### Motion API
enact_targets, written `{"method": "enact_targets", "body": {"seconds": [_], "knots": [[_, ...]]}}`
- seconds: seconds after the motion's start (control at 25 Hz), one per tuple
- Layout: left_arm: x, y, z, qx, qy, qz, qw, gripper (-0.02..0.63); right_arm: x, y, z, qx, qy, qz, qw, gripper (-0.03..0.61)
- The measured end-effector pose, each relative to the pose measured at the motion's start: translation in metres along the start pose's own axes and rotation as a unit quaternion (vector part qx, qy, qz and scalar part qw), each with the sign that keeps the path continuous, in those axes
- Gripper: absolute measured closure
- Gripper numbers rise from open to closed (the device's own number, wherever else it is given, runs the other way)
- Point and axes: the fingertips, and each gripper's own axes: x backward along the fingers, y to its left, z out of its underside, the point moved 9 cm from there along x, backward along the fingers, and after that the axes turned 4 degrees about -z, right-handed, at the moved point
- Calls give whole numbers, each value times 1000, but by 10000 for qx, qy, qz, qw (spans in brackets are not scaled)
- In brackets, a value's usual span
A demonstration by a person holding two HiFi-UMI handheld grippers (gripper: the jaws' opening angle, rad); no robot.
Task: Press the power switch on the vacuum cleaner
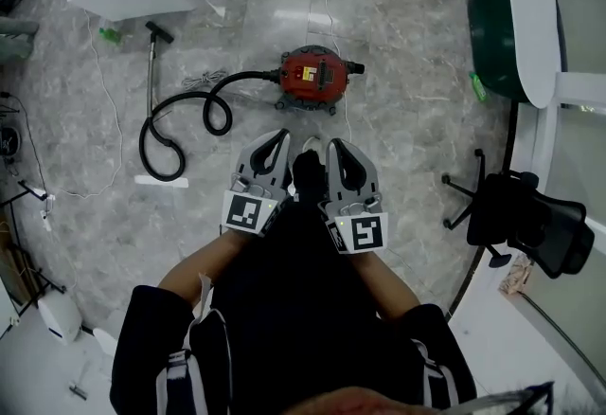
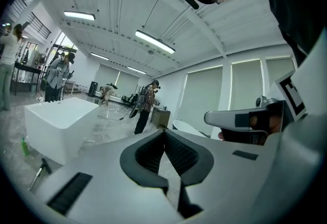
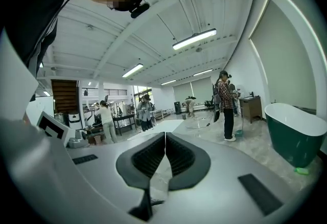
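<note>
The red vacuum cleaner [image 1: 315, 80] sits on the marble floor [image 1: 417, 44], its black hose [image 1: 180, 119] looping away to its left. The power switch should be on the vacuum's top face, but it's too small to pick out. It looks like a rigid, fairly heavy canister, so I'd guess a firm downward poke won't shift it. Just short of the vacuum, the left gripper [image 1: 280, 134] and right gripper [image 1: 333, 144] are both pressed together and empty.

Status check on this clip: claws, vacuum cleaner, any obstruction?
Left claw and right claw both shut, empty, held close to the body. Red vacuum cleaner on the floor ahead, untouched. Black hose coils off to the left; nothing blocking.
</note>
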Motion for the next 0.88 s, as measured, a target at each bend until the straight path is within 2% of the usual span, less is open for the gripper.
{"method": "enact_targets", "body": {"seconds": [0.12,0.2,0.44,0.56,0.68,0.88], "knots": [[-12,2,3,135,38,71,9999,595,-2,-7,-1,-4,-23,-40,10000,558],[-19,-1,6,79,-23,183,9998,595,0,-15,-5,-39,-131,-1,9999,558],[-41,-5,6,73,173,-58,9998,595,-6,-32,-16,-23,-222,-131,9997,559],[-47,-8,17,-108,121,-26,9999,595,-7,-40,-19,4,-269,-221,9994,558],[-55,-17,13,-179,169,-38,9997,595,-8,-54,-23,31,-369,-281,9989,558],[-66,-19,24,-134,274,-332,9990,595,-11,-69,-25,10,-377,-402,9985,558]]}}
